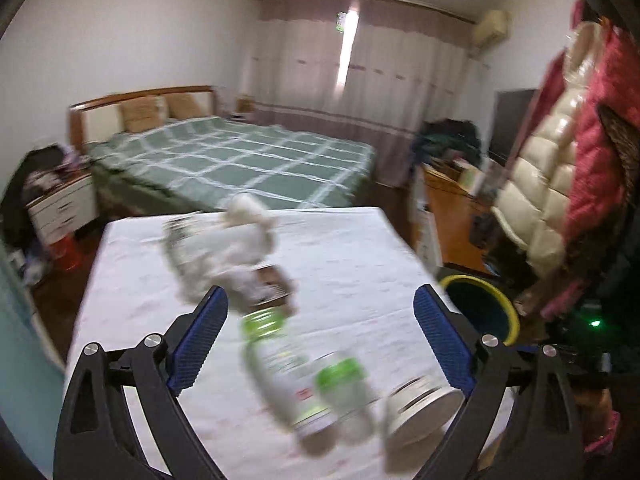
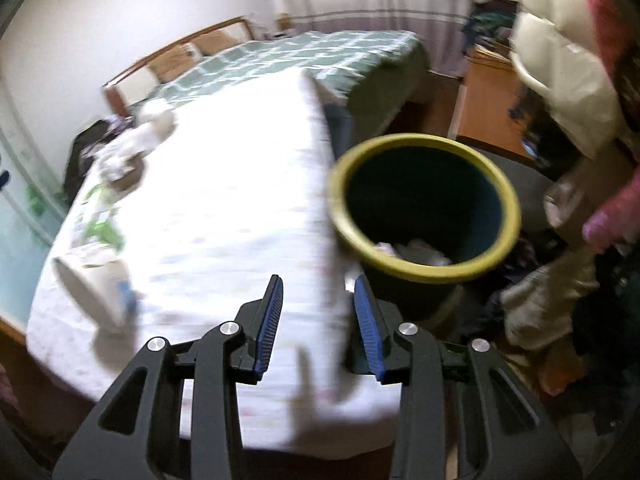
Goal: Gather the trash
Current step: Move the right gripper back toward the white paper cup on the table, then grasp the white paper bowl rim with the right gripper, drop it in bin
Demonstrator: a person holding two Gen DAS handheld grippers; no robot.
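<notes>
Trash lies strewn on the table beneath your wide-open, empty left gripper, so settle over one bottle before closing; right gripper, part-open and empty, nears the bin.

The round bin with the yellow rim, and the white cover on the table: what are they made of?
The round dark bin with the yellow rim looks like moulded plastic: smooth, even rim, one solid colour. The white table cover with faint pink marks looks like thin cloth or plastic sheet, since it drapes over the edge; blur leaves that open.
</notes>
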